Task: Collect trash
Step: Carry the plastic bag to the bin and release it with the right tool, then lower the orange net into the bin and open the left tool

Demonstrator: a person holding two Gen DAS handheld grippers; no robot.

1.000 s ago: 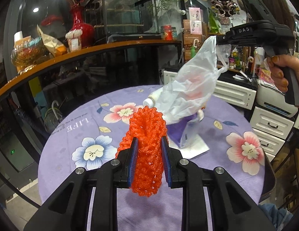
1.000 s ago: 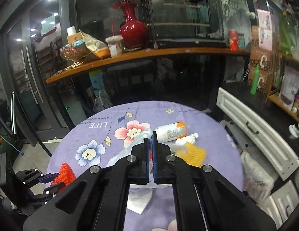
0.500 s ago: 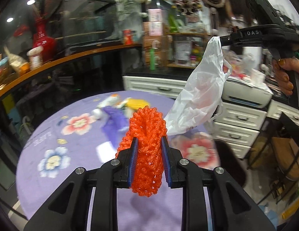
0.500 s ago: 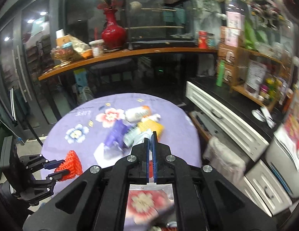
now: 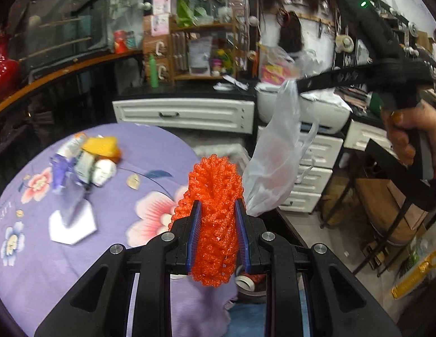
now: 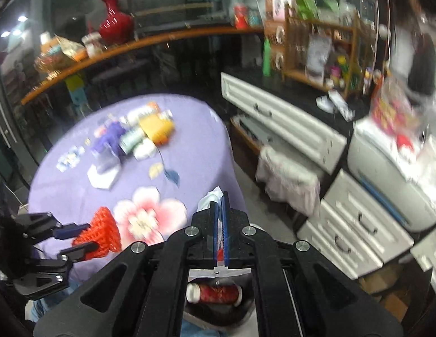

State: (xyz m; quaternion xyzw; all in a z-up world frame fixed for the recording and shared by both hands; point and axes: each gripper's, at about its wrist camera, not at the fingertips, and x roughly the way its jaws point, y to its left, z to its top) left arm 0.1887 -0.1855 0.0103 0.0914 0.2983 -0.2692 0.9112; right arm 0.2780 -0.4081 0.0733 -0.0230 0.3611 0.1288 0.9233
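Both grippers have swung right since a second ago, away from the middle of the round table toward its near right edge, so the purple flowered cloth now fills only the left of each view and the white drawer units have come into sight. The left gripper stays clamped on the orange foam net, which bulges up between its blue pads. The right gripper keeps its jaws pinched narrow on the rim of the thin white plastic bag, which hangs off the table's edge, just right of the net. The remaining trash, a yellow net, a purple wrapper and small bottles, lies in a heap at the far left of the table, well apart from both tools. A red-labelled bottle lies low beneath the right gripper. A red vase stands on the far wooden counter.
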